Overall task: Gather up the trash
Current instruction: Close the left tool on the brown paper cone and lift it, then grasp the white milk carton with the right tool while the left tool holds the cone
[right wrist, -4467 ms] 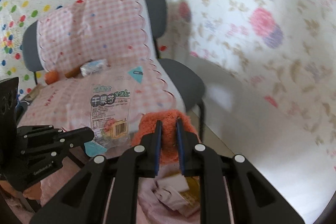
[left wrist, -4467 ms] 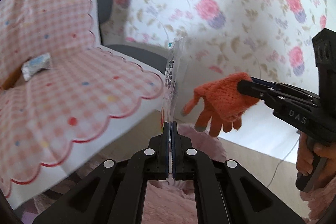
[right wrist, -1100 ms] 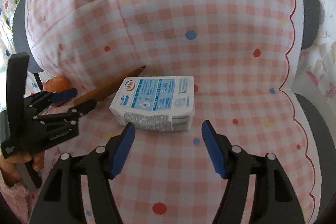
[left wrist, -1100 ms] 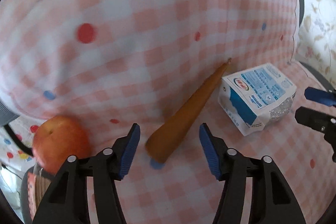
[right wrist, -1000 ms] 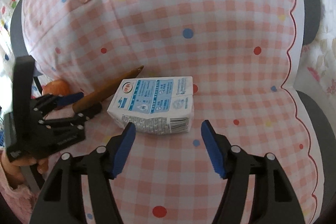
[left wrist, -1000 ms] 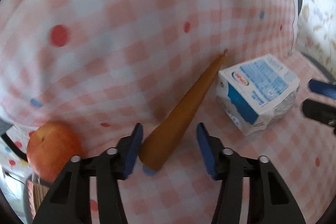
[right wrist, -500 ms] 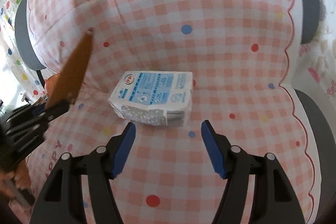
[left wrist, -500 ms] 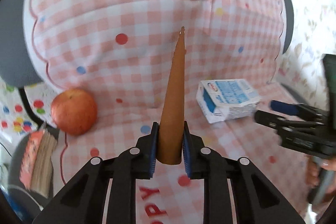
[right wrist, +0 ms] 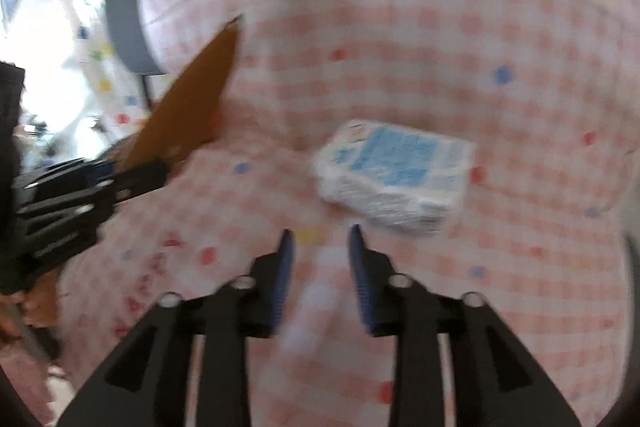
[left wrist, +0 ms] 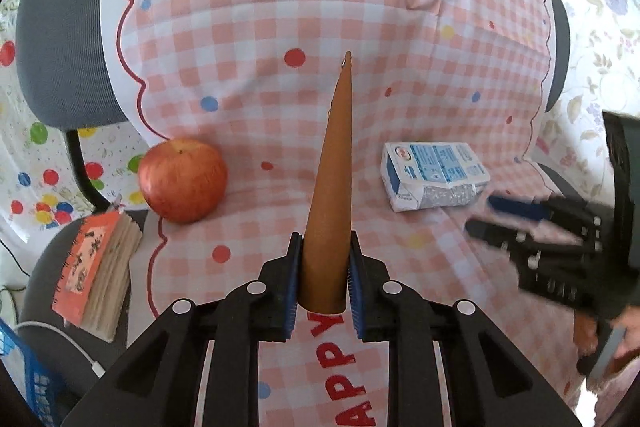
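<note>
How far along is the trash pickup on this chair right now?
Nothing shows as binned. In hand: the left gripper clamps the brown paper cone, lifted off the checked cloth. Left: the crumpled blue-and-white carton lies on the cloth; the right gripper is closing with nothing between its fingers. The apple and booklet sit untouched.
</note>
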Demonstrator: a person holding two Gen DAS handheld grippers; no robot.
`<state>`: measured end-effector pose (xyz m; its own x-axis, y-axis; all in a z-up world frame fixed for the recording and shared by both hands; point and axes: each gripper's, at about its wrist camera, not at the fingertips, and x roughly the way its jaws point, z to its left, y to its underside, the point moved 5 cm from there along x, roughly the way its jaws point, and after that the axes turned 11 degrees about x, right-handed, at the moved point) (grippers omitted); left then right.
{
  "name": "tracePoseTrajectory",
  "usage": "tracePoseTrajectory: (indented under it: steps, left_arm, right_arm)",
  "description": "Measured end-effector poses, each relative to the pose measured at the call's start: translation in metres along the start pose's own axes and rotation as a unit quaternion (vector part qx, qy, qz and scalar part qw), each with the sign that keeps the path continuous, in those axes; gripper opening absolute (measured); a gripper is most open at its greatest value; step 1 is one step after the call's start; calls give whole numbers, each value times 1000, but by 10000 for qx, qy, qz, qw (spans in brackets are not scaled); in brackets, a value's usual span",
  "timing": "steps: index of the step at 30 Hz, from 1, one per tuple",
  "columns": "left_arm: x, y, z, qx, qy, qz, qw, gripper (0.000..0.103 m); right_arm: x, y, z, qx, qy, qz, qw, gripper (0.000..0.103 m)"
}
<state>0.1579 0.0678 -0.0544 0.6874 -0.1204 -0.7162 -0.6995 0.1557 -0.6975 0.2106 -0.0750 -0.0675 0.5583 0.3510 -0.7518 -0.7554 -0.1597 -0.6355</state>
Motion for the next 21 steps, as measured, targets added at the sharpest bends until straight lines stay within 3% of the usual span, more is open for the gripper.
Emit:
tracePoseTrajectory:
  steps: [3, 5, 7, 9, 10, 11, 17, 18, 19, 20, 21]
  left_arm:
    - [4, 3, -2, 0, 28, 41, 10000, 22]
    - [7, 3, -5, 3, 52, 65, 10000, 22]
    - [5, 3, -5, 31, 23, 34, 10000, 22]
    - [3, 3, -6, 48, -1, 0, 10000, 21]
    - [2, 4, -4, 63, -53, -3, 10000, 21]
    - [1, 5, -3, 59, -79, 12, 10000, 21]
    - [-3, 14, 8, -92, -42, 95, 9999, 22]
    - [-2, 15, 9, -91, -27, 107, 9999, 22]
    - [-2, 15, 10, -93, -24, 117, 9999, 22]
    - [-1, 16, 10, -78, -35, 136, 9999, 22]
    - [0, 16, 9, -57, -46, 153, 9999, 22]
  right_arm:
    - [-2, -8, -22, 144, 445, -184, 9987, 48]
    - [3, -11, -41, 286, 499, -201, 9981, 57]
    - [11, -14, -50, 313, 483, -191, 9982, 57]
    - [21, -18, -47, 290, 337, -83, 9990, 52]
    - [25, -18, -43, 277, 240, 22, 9993, 40]
    - [28, -18, -37, 246, 159, 73, 9995, 37]
    - [17, -5, 5, -10, -773, 415, 9961, 38]
    - [12, -5, 4, -6, -796, 375, 9961, 40]
    - [10, -6, 2, -17, -739, 315, 9968, 49]
    - [5, -7, -3, -71, -594, 183, 9980, 65]
    - [1, -10, -7, -144, -417, 42, 9990, 72]
